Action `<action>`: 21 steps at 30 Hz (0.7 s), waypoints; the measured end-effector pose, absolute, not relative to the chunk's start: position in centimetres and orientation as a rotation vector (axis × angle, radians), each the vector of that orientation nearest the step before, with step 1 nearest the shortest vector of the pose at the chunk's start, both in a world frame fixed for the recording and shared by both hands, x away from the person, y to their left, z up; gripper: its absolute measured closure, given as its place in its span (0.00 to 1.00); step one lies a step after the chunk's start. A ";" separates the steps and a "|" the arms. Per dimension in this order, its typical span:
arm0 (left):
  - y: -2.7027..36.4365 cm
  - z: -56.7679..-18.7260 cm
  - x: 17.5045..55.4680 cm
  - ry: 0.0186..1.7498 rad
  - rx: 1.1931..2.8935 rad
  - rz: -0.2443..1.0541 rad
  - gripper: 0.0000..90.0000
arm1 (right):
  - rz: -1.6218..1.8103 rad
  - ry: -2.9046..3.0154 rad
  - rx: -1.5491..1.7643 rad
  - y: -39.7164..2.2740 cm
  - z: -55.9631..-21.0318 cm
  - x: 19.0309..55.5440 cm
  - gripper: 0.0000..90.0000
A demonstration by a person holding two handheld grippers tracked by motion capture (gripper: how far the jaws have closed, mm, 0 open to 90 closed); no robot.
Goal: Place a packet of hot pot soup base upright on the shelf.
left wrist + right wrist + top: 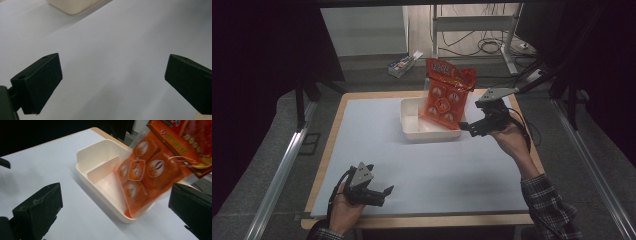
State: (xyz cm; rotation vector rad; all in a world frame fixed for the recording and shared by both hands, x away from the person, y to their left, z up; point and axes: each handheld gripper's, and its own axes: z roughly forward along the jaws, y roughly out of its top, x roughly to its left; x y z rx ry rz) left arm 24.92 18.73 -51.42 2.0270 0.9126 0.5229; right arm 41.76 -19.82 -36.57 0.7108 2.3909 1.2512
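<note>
Orange snack bag (446,95) standing tilted in right-hand compartment of white divided tray (412,131), bottom corner down in tray, top leaning up and back past far rim. In right gripper view, bag (147,177) seen w/ clear film front, several individually wrapped pieces inside, printed header at top.

Right gripper (468,127) just beside tray's right end, jaws spread wide, nothing betw. them; bag apart from both jaws as far as can be told. Left gripper (382,192) near front edge of white sheet (437,170), well apart from tray, jaws also wide, holding nothing.

Handling, as a judgement: prob. light, soft, crinkly; film likely slippery and floppy, so bag bends where pinched and contents shift to low end. Not fragile as a pack, though pieces inside may crush under hard squeeze. Best hold prob. flat sealed header or side seam near top — thin, stiffer, no contents to squash. Pinch on bulging middle likely to slip off. Tray light too, may slide on sheet if bag drags on rim
</note>
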 end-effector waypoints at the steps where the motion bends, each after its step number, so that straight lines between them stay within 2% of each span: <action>1: 18.7 -51.4 24.9 0.912 2.027 0.523 0.01 | 1.259 2.395 0.711 -19.7 -36.8 41.6 0.00; 21: 18.7 -51.4 24.9 0.904 2.039 0.548 0.01 | 1.285 2.384 0.707 -20.2 -40.9 39.5 0.00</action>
